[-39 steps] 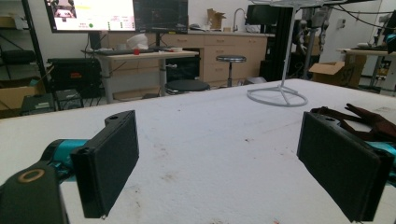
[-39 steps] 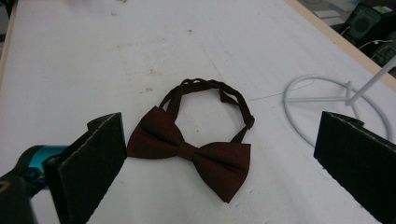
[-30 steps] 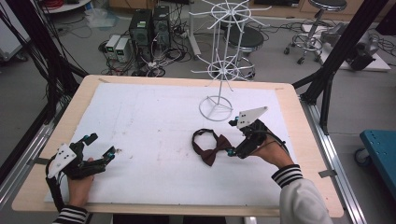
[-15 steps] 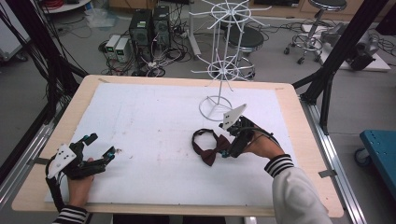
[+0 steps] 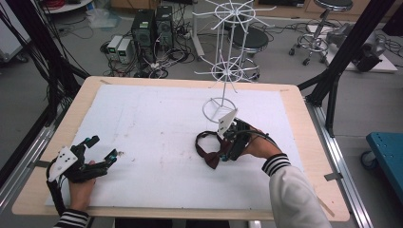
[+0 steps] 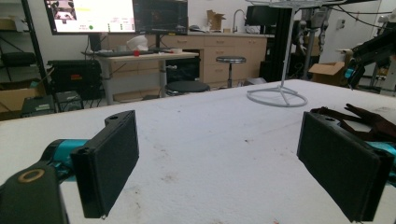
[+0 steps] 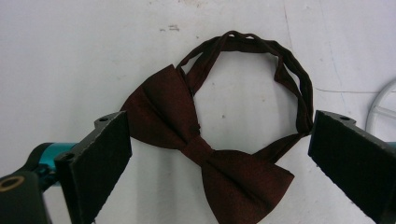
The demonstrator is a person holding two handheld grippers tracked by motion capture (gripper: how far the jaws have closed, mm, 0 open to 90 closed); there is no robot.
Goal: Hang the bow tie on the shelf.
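A dark maroon bow tie [image 5: 209, 152] with a looped neck strap lies flat on the white mat, right of centre. My right gripper [image 5: 228, 148] hovers just over it, open, pointing down. In the right gripper view the bow tie [image 7: 205, 154] sits between the two spread jaws, its strap loop [image 7: 280, 65] curling toward the right jaw. My left gripper [image 5: 102, 149] rests open near the front left edge of the mat, nothing between its jaws. In the left gripper view the bow tie [image 6: 369, 122] lies far off at the right.
A white wire display stand [image 5: 227, 61] rises from a ring base [image 5: 218, 107] just behind the bow tie. The white mat [image 5: 152, 128] covers most of the wooden table [image 5: 304, 123]. Computers, cables and stools stand on the floor beyond the far edge.
My right gripper has slid left and lowered over the bow tie. The left gripper has stayed where it was.
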